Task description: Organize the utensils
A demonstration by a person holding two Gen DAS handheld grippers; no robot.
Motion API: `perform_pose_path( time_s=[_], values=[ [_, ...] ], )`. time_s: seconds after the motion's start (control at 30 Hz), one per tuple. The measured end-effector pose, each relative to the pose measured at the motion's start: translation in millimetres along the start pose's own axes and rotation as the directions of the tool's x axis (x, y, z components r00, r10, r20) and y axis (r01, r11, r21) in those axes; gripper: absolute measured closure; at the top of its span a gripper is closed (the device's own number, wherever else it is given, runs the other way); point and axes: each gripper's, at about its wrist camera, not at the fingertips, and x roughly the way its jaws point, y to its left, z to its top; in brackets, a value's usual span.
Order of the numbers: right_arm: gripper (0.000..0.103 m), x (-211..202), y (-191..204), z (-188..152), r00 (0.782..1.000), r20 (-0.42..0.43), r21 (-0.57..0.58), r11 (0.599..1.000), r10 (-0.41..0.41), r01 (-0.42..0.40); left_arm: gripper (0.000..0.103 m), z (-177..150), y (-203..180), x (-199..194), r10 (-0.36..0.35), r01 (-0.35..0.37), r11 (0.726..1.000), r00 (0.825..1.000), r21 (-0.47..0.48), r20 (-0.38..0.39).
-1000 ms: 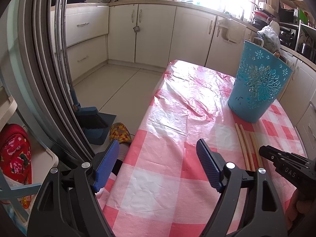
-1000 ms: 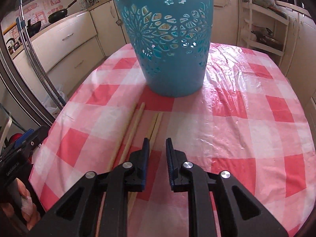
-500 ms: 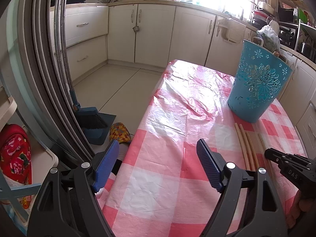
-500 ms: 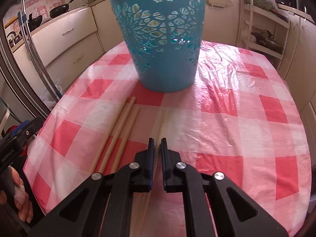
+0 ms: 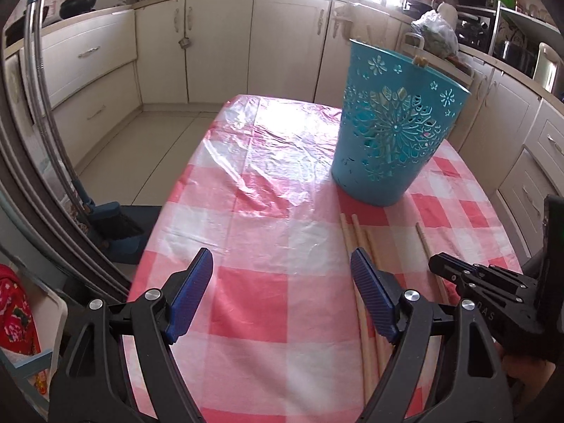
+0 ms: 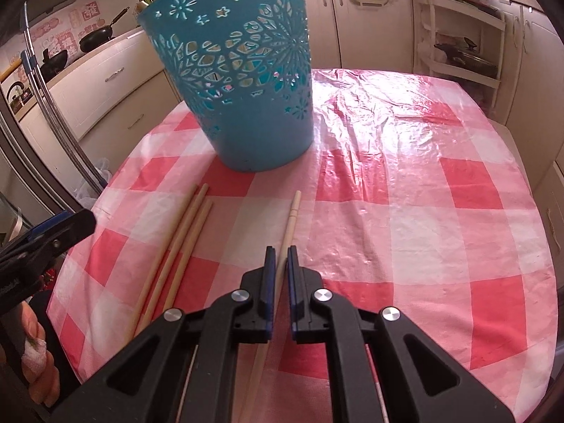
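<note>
Right gripper [image 6: 279, 257] pinched on pale round wooden chopstick [image 6: 291, 218], lying on glossy checked tablecloth [image 6: 405, 211] beside three more sticks [image 6: 183, 243], near perforated teal plastic basket [image 6: 239, 81]. Left gripper [image 5: 282, 282] spread wide, holding nothing.

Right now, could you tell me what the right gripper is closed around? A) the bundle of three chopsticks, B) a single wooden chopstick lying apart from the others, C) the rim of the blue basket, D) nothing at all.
B: the right gripper is pinched on the lone chopstick, while the three other chopsticks lie to its left and the blue basket stands untouched.
</note>
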Motion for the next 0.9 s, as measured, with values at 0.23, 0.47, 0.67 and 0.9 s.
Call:
perform_pose_path(
  time_s=[0.23,0.47,0.67,0.9],
  values=[
    [0.096,-1,-8,0,0.999,0.002,0.045,0.998,0.048,-0.048,0.027,7,-26,34,0.03,-0.026,0.999,0.996,0.045,-0.087],
    [0.096,0,-14,1,0.997,0.002,0.069,0.995,0.075,-0.075,0.027,6,-37,50,0.06,-0.047,0.994,0.99,0.101,-0.126],
    [0.096,1,-17,2,0.996,0.001,0.079,0.993,0.086,-0.086,0.029,3,-38,61,0.093,-0.076,0.991,0.983,0.108,-0.158],
    [0.095,1,-11,3,0.999,0.0,0.049,0.997,0.051,-0.051,0.051,5,-46,61,0.072,-0.053,0.992,0.984,0.118,-0.16]
  ],
)
